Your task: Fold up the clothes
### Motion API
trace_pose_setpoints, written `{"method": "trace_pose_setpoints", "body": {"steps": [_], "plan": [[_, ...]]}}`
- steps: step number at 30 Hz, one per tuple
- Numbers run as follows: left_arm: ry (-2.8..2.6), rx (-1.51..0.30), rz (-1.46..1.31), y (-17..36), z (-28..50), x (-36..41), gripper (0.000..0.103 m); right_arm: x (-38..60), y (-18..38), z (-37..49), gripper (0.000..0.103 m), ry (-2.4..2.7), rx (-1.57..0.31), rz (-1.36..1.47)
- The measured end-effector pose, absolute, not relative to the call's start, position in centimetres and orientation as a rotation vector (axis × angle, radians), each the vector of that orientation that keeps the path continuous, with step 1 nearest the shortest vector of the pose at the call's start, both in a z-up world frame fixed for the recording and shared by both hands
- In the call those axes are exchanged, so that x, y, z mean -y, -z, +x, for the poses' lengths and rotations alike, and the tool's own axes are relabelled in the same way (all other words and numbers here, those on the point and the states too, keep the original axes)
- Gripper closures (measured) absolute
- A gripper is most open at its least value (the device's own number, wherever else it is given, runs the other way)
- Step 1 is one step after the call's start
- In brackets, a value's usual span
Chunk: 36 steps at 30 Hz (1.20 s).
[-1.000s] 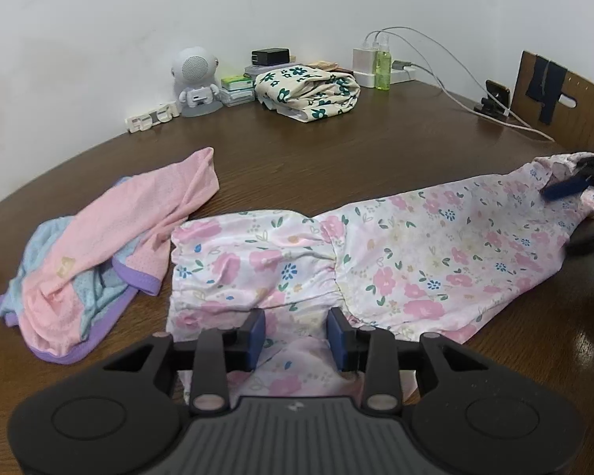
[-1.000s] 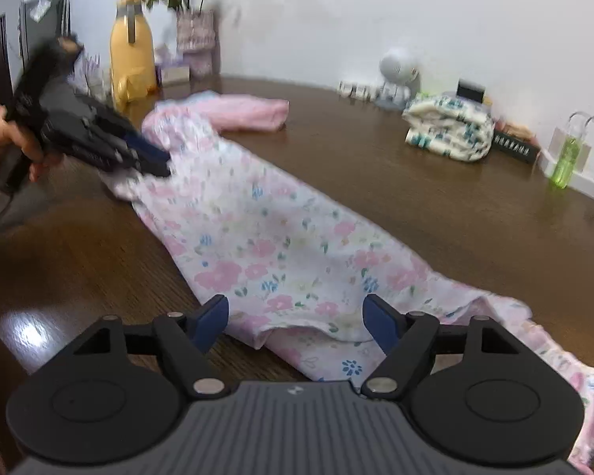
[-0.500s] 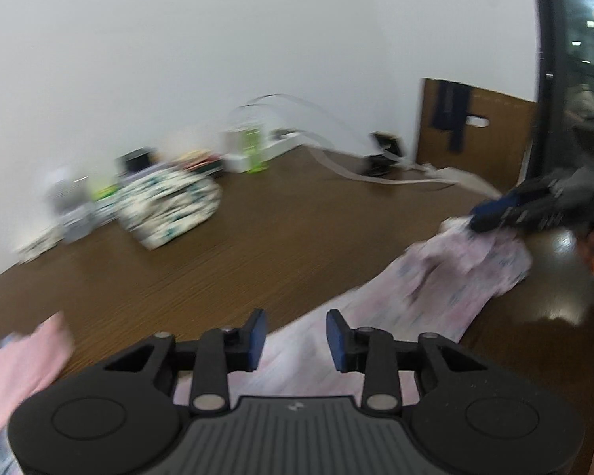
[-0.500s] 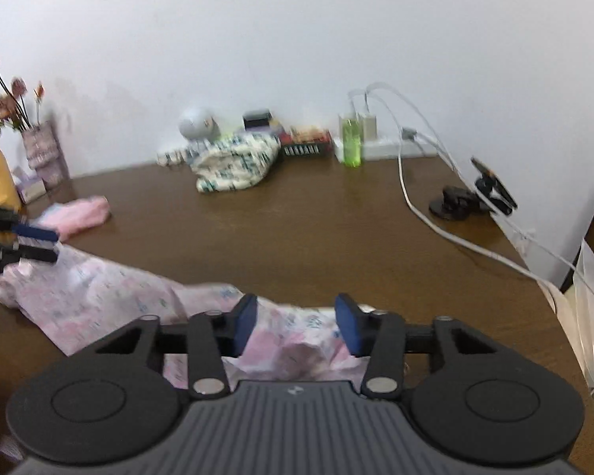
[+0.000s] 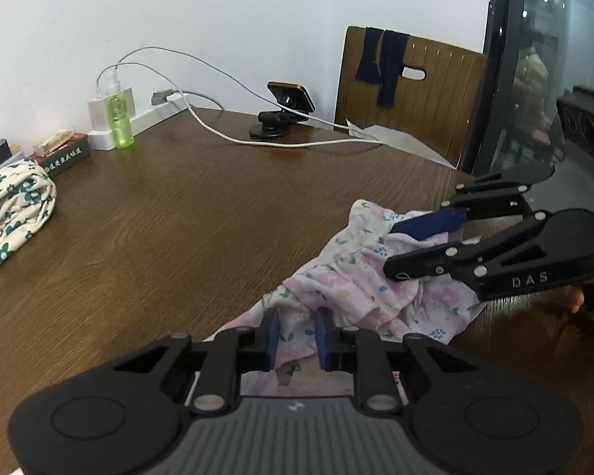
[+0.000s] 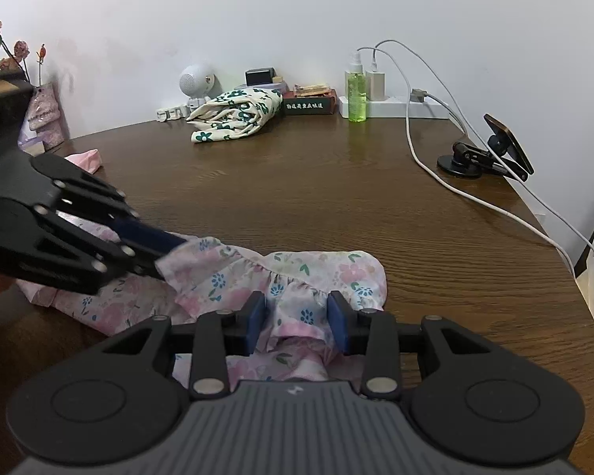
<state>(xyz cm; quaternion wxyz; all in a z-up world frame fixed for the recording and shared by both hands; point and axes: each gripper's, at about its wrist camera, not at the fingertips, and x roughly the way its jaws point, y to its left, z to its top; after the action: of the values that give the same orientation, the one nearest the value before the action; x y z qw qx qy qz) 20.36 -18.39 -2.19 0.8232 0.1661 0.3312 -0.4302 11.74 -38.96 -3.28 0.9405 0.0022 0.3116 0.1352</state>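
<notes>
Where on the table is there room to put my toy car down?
The table is bare between the pink flowered dress in the tongs and the folded green-flowered cloth. It is crowded along the wall by the green bottle and the box, and the white cable crosses the side near the phone stand.

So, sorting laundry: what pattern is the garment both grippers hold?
Pink garment with pink and blue flowers; clearest in the right wrist view.

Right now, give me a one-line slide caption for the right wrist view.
Right gripper and left gripper each pinch the pink floral garment, bunched on the wooden table.
</notes>
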Motion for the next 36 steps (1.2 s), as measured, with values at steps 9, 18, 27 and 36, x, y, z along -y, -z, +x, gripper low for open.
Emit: {"method": "trace_pose_setpoints", "body": {"steps": [9, 18, 27, 36], "plan": [[0.884, -0.677, 0.370, 1.1, 19.5, 18.0, 0.072, 40.0, 2.5, 11.7, 0.053, -0.309, -0.629, 0.076], [0.794, -0.552, 0.354, -3.1, 16.0, 15.4, 0.015, 43.2, -0.5, 8.0, 0.000, -0.198, -0.629, 0.290], [0.730, -0.630, 0.219, -3.5, 13.2, 13.5, 0.000, 42.7, 1.3, 6.0, 0.000, -0.123, -0.754, 0.403], [0.807, -0.620, 0.270, -3.5, 13.6, 15.0, 0.007, 42.1, 2.0, 6.0, 0.000, -0.110, -0.780, 0.449]]}}
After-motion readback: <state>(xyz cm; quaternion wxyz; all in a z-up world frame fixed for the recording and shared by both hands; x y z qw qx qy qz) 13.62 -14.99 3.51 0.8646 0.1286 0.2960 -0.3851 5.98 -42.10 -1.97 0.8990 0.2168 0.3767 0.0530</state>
